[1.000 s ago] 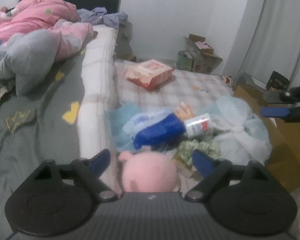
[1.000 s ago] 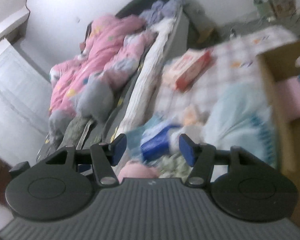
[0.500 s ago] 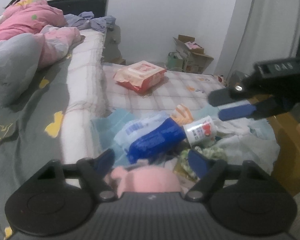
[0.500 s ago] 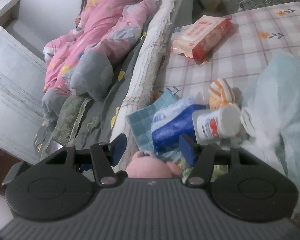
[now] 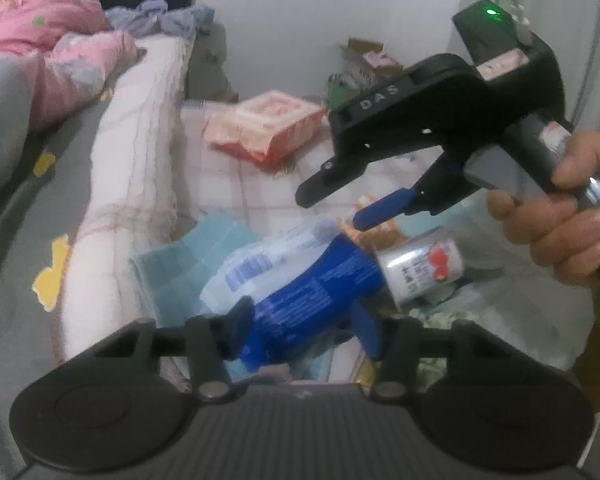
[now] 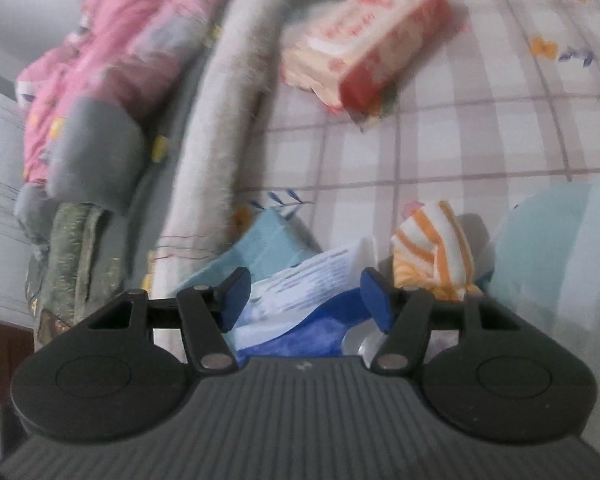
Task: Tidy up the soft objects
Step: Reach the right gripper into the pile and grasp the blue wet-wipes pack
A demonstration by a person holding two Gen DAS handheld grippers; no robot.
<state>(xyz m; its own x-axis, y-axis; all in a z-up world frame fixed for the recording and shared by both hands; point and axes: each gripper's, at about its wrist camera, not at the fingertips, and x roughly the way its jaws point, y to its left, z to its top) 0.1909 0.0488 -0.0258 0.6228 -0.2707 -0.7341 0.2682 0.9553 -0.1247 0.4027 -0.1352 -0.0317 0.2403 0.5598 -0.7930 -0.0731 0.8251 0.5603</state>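
Bed (image 6: pixel 480 128): a checked sheet carries the whole heap; a rolled white quilt edge runs along its left side.
Pale blue bundle (image 6: pixel 560 248): the biggest soft piece, at the right of the pile; I'd judge it light and floppy, best pinched at a fold, since it would trail if lifted.
Blue pack (image 5: pixel 316 284): a soft plastic packet in the middle of the heap, lying between the left gripper's fingers; probably squashy and a bit slick, so take it across its middle.
Red-and-white pack (image 5: pixel 264 128): lies apart, further up the bed.
Can (image 5: pixel 424 268): stiff, touching the blue pack's end; not a soft thing.
Striped orange cloth (image 6: pixel 436 248): small, bunched, just behind the blue pack; light, easy to nip at its crown.
Left gripper (image 5: pixel 304 330): fingers spread wide around the blue pack, not closed.
Right gripper (image 6: pixel 306 300): fingers wide apart, holding nothing, low over the pack's pale end.
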